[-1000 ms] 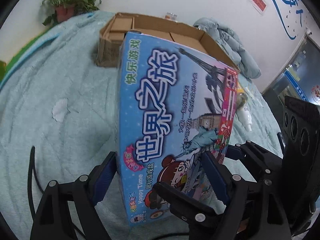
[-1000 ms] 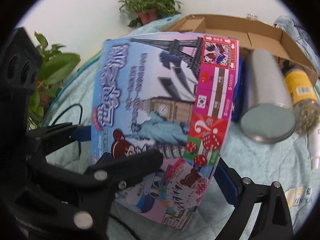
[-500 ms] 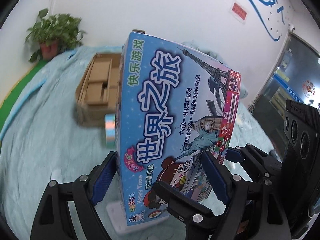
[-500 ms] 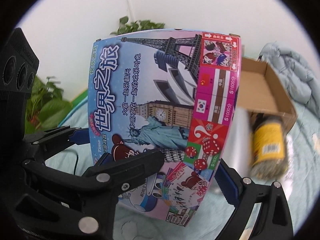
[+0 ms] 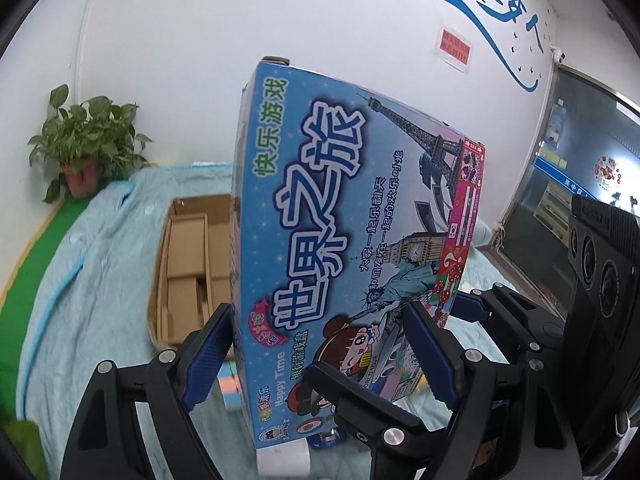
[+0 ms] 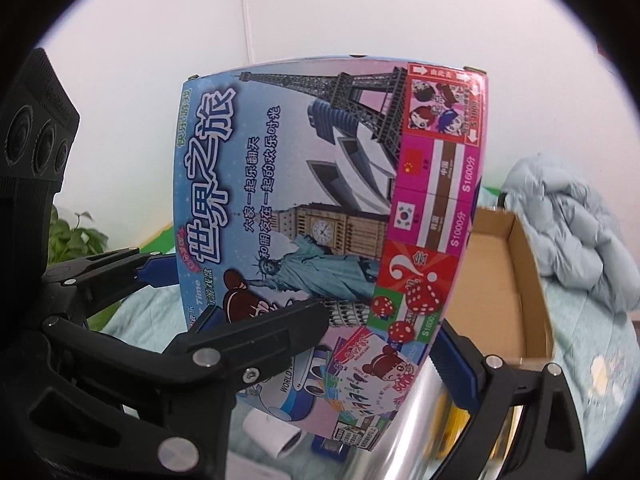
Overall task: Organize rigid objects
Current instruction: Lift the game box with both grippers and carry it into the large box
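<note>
A blue board-game box (image 5: 340,248) with Chinese lettering and an Eiffel Tower picture stands tilted, lifted above the bed. My left gripper (image 5: 320,356) is shut on its lower left edge. My right gripper (image 6: 380,344) is shut on its lower right part, also seen in the right wrist view (image 6: 320,216). An open cardboard box (image 5: 188,268) with dividers lies on the blanket behind it, and shows in the right wrist view (image 6: 504,280) too.
A light-blue blanket (image 5: 92,280) covers the surface. A potted plant (image 5: 86,148) stands at the far left wall. A silver cylinder (image 6: 416,432), a white roll (image 6: 276,436) and pastel blocks (image 5: 230,392) lie below the game box. A bundled jacket (image 6: 572,232) lies right.
Both grippers have lifted the game box up and tilted it more upright. The cardboard box and the items on the blanket now sit lower in both views.
</note>
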